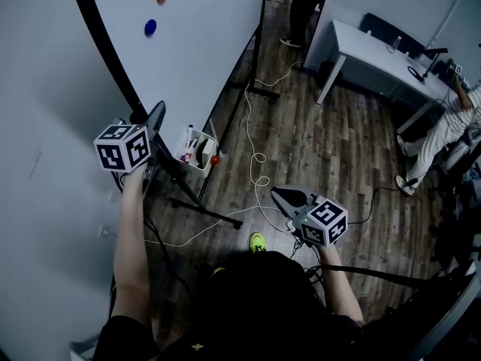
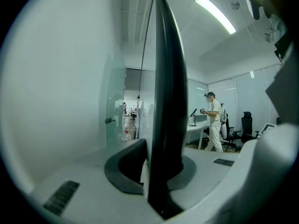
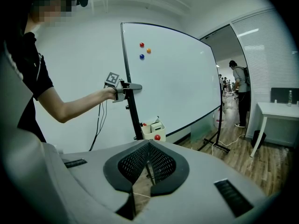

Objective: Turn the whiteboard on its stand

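The whiteboard (image 1: 195, 43) is a large white panel in a black frame, standing on a black stand (image 1: 197, 205) by the wall at the left. My left gripper (image 1: 156, 119) is shut on the board's black side frame (image 2: 166, 101), which runs upright between its jaws. The right gripper view shows the whole board (image 3: 177, 83) with the left gripper (image 3: 133, 86) clamped on its near edge. My right gripper (image 1: 284, 198) hangs free over the wooden floor, away from the board. Its mesh pads (image 3: 161, 164) meet at the tip with nothing between them.
Red, orange and blue magnets (image 1: 150, 27) stick to the board. A white tray (image 1: 197, 150) with markers and a red ball (image 1: 215, 159) hangs below it. A white cable (image 1: 255, 156) loops over the floor. A white desk (image 1: 376, 55) and a person (image 1: 443, 138) are at the right.
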The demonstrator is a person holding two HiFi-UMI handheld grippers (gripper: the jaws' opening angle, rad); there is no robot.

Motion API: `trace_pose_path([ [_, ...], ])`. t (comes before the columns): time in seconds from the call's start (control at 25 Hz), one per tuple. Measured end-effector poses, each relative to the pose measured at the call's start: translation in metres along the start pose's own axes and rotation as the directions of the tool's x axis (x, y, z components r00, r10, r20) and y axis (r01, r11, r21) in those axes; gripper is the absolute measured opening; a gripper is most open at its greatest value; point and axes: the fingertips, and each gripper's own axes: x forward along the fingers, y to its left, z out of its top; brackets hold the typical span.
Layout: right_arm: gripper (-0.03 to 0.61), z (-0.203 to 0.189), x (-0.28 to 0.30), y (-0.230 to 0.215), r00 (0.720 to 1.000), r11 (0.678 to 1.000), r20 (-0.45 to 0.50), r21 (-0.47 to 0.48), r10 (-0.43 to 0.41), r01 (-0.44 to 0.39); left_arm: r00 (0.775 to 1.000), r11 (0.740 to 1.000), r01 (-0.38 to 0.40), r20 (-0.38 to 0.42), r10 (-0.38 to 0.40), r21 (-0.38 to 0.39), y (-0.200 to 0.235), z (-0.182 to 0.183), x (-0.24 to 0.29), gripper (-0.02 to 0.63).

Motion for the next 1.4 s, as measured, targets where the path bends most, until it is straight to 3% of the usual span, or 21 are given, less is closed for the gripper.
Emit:
trace_pose_path([
  [0.76, -0.003, 0.024, 0.006, -0.004, 1.000, 1.000, 0.008, 0.017, 0.026, -0.026, 0.999, 1.000, 0.007, -0.035, -0.007, -0.007, -0.010, 0.017, -0.016, 0.044],
  [1.4, -0.003, 0.092, 0.001, -0.001, 0.996, 0.996, 0.027, 0.040, 0.084, -0.085, 0.997, 1.000, 0.009, -0.077, -0.010, -0.001, -0.044, 0.079, -0.041, 0.045],
])
